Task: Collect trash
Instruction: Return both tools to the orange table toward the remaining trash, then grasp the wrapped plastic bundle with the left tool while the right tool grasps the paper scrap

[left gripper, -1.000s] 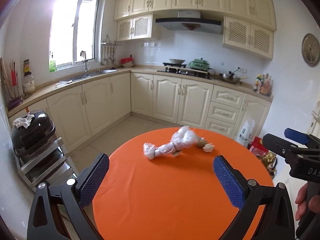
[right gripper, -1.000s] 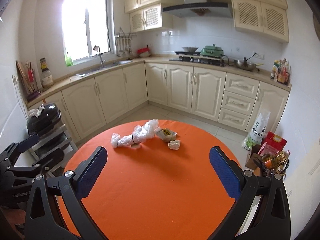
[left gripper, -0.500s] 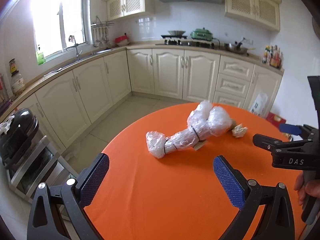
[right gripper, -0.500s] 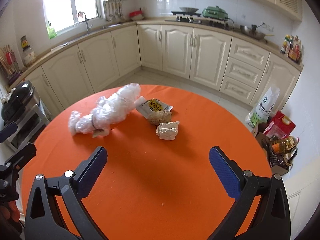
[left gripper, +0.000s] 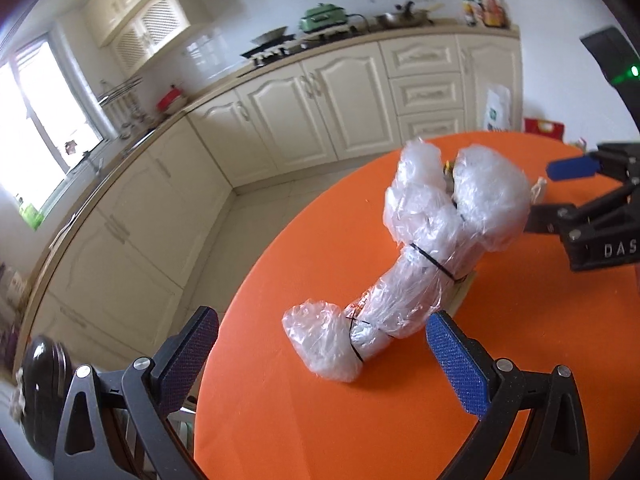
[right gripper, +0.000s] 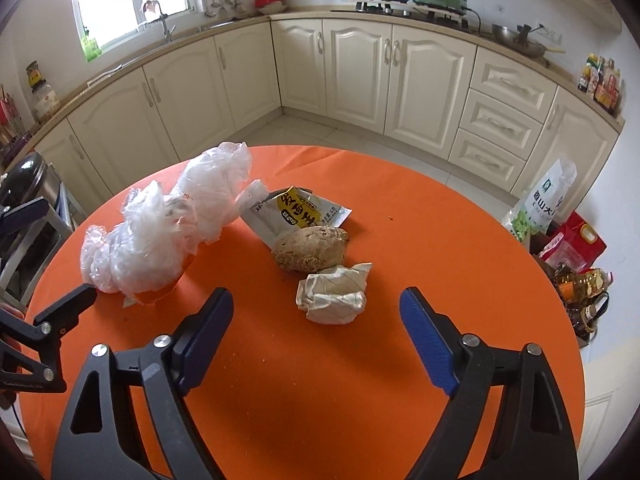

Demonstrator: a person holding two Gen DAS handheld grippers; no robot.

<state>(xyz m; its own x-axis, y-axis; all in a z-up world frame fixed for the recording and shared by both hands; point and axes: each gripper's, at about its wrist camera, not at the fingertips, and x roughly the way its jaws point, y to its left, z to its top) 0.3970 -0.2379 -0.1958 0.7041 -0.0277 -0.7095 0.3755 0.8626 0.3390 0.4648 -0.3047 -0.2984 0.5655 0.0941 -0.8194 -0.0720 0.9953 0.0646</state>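
Plastic bundle (left gripper: 416, 264) between spread left tongs (left gripper: 320, 340); paper wad (right gripper: 332, 292) before spread right tongs (right gripper: 316, 320).

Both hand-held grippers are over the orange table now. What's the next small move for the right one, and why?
Probably ease the right hand-held gripper forward and down so its open fingers straddle the crumpled paper wad. The wad lies just ahead of the tips, roughly centred between them, with the brown lump touching or nearly touching its far side, so closing low on the wad alone seems safest.
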